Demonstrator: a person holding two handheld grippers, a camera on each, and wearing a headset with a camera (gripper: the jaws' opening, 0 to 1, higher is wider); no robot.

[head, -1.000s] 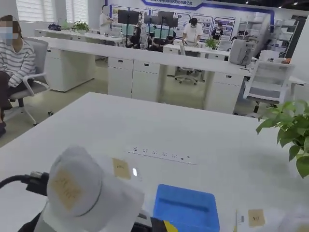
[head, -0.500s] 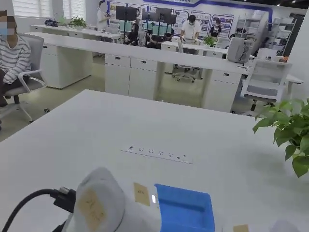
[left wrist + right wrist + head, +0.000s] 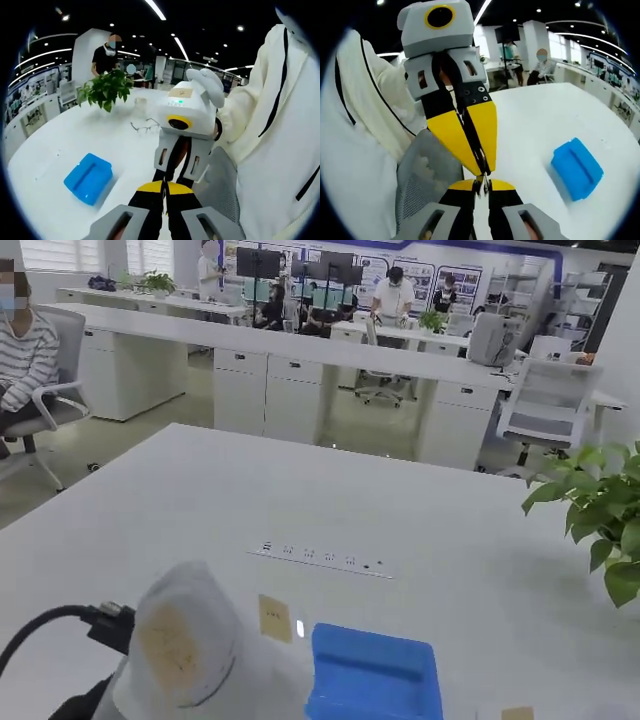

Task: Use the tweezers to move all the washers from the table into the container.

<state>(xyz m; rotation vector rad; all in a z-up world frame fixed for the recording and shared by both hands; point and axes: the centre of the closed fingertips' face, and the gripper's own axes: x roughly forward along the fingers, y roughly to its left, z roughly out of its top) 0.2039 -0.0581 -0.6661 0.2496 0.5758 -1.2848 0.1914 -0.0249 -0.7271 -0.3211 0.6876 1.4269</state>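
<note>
Evidently the task sits at its very start. The container (image 3: 372, 680), a blue tray, lies on the white worktop (image 3: 200, 500) at 6 o'clock in the head view. What shows of its inside is plain blue, and washers are too small to tell at this range.

The left gripper (image 3: 165, 188) has its jaws drawn together. The right gripper (image 3: 481, 187) meets it tip to tip, with the container off at 3 o'clock in the right gripper view; I cannot tell whether its jaws clamp. A thin dark sliver (image 3: 481, 179) sits where the tips meet, possibly the tweezers, so I judge every washer is left to move.

The worktop runs wide and bare toward 12 o'clock, past the socket strip (image 3: 320, 558). A plant (image 3: 600, 520) crowds 3 o'clock, with glasses (image 3: 145, 126) beside it. The grippers work by the near edge, where a dropped piece could fall off.
</note>
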